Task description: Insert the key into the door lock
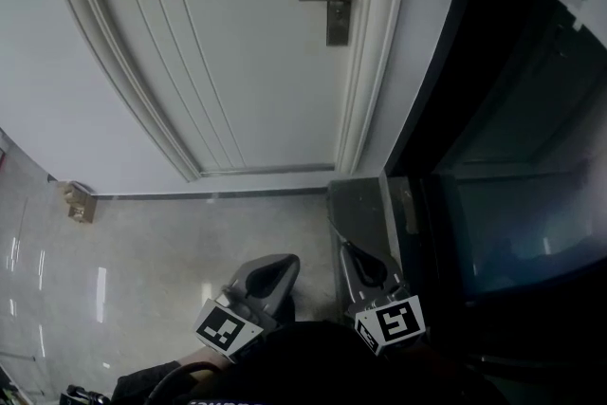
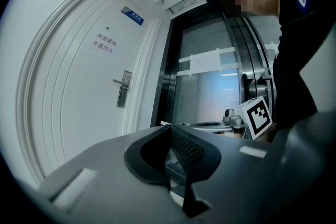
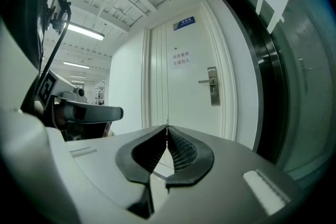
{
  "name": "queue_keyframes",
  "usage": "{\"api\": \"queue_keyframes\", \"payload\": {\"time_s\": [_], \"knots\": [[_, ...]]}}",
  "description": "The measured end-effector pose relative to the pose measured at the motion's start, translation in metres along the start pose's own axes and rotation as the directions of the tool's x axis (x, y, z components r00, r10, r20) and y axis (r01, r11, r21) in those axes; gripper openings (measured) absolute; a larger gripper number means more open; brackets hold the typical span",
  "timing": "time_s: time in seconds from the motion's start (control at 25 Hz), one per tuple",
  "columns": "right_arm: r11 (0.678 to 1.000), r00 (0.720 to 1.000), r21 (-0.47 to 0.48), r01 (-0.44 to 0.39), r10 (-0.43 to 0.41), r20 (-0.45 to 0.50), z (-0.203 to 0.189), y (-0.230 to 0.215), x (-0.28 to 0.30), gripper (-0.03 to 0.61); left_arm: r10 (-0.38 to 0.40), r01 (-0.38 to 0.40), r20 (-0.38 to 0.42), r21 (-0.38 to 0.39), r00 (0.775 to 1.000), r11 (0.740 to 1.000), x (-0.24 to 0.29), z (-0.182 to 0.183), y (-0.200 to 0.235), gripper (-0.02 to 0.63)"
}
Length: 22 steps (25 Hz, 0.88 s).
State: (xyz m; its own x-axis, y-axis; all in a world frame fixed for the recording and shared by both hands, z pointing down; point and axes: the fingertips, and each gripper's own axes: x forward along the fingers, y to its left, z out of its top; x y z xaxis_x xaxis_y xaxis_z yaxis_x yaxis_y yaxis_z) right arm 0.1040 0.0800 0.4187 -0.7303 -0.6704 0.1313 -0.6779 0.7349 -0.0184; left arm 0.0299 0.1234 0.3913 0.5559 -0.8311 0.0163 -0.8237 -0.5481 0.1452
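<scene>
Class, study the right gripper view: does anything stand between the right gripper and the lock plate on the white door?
Nothing visible does. The right gripper, jaws together, faces the lock plate across open air. The left gripper sits off to that view's left, out of the line.

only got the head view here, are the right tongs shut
observer: yes, the right gripper shows its tongs closed together in its own view.
operator: key in them
observer: no key sticks out past the tips there; I cannot tell if one is pinched inside.
operator: and the left
observer: the left gripper has its tongs together as well, with nothing showing between them.
</scene>
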Motion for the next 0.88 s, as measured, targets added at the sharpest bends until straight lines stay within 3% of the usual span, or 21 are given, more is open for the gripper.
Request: {"api": "queue_keyframes", "payload": {"time_s": [0.24,0.56,0.88], "knots": [[0.998,0.999,-0.024,0.051,-0.051,-0.009,0.011,-0.012,0.047,0.012,-0.039,0.039,0.016,-0.013,0.999,0.999,0.019,0.007,0.052,0.020],[0.989,0.991,-0.060,0.135,-0.135,0.005,0.040,-0.033,0.146,0.012,-0.090,0.090,0.037,-0.005,0.995,0.996,0.051,0.035,0.158,0.020],[0.962,0.966,-0.093,0.258,-0.260,-0.004,0.066,-0.055,0.222,0.012,-0.167,0.168,0.023,-0.022,0.986,0.986,0.071,0.050,0.244,0.020]]}}
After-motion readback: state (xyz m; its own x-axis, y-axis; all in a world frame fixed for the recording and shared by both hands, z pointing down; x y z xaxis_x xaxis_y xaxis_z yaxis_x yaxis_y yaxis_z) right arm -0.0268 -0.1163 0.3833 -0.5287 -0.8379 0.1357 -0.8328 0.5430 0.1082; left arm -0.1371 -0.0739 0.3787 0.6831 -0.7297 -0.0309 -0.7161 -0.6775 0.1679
